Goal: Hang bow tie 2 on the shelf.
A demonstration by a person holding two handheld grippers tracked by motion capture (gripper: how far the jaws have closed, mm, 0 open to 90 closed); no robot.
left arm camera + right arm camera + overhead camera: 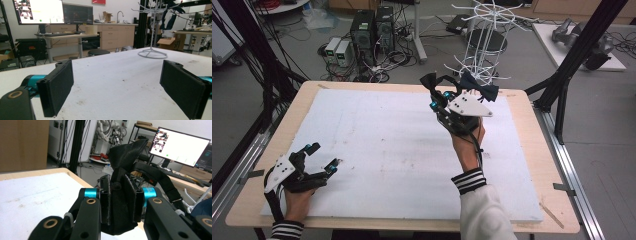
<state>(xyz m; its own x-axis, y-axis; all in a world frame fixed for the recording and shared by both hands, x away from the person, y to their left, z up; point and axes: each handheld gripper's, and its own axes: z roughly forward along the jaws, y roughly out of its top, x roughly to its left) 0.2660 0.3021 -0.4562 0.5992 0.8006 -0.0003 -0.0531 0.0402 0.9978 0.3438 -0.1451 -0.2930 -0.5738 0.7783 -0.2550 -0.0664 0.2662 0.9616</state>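
My right gripper (435, 95) (120, 182) is held up over the far right part of the table, shut on a black bow tie (122, 202). One wing of the tie (429, 80) sticks up above the jaws, and its strap (165, 180) trails off to the right. Just right of the gripper, by the lower arms of the white wire rack (482, 40), sits a dark bow shape (482, 90); I cannot tell whether it hangs on the rack. My left gripper (324, 155) (117, 82) rests low at the front left, open, with nothing between its pads.
A white foam sheet (387, 150) covers the wooden table (532, 165). The rack's round base (150, 53) stands at the far edge. A black frame post (582, 50) rises at the right. Computers and cables (372, 35) lie on the floor behind the table.
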